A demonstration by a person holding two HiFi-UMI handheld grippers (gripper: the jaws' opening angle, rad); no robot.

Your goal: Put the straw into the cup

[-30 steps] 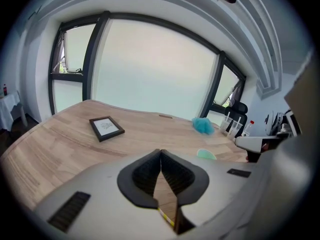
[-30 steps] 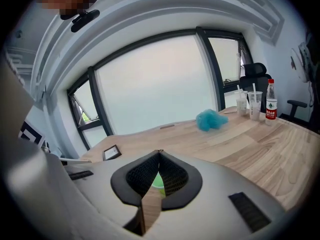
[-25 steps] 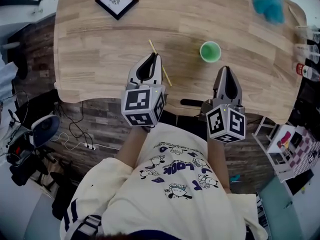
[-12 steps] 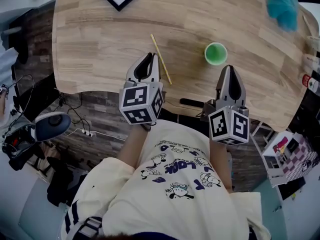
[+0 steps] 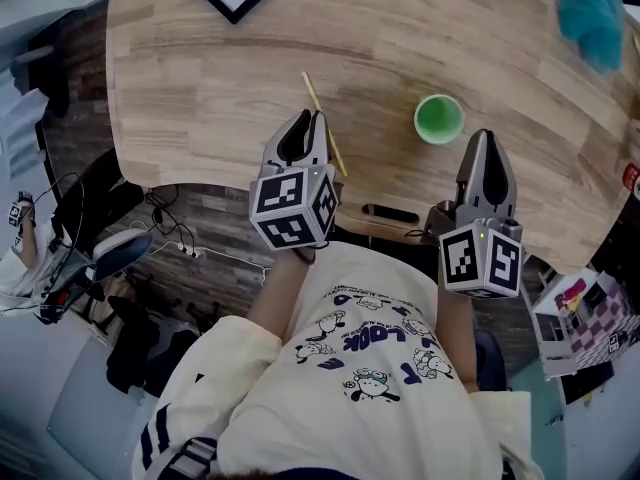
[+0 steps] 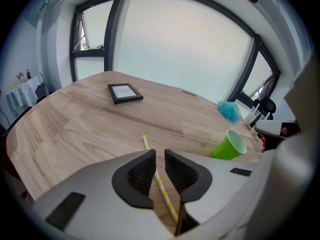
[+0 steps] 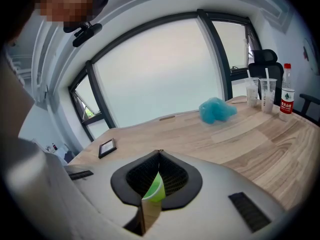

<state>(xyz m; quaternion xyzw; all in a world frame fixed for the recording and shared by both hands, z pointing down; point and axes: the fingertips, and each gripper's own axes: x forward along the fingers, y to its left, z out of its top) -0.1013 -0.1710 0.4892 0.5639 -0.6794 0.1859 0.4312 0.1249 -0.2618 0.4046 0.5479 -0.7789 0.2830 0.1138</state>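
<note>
Reaching for the straw looked to be the step in hand: the left gripper [image 5: 311,120] hovered over the near edge of the table [image 5: 190,88], its jaws only a narrow gap apart and holding nothing. In the left gripper view the straw [image 6: 163,188], striped yellow and white, lay flat on the wood and showed through that gap, below the jaws rather than pinched by them. In the head view it ran slantwise just beside that gripper's right flank. The right gripper [image 5: 485,138] hung by the table edge too, jaw tips met and empty, with the green cup [image 5: 439,119] a little ahead of it and to its left.

The next move, as I judged it, called for the left jaws to come down astride the straw and close across it gently, since a thin straw lying flat could roll aside or crush. After that it would need tipping up and its end guiding to the cup's mouth.

The cup stood upright, clear of the straw and off to its right, and from above its inside looked plain green with nothing in it. At the table's far end two clear cups [image 7: 266,96] each held a straw of its own, next to a red-labelled bottle [image 7: 286,91]
</note>
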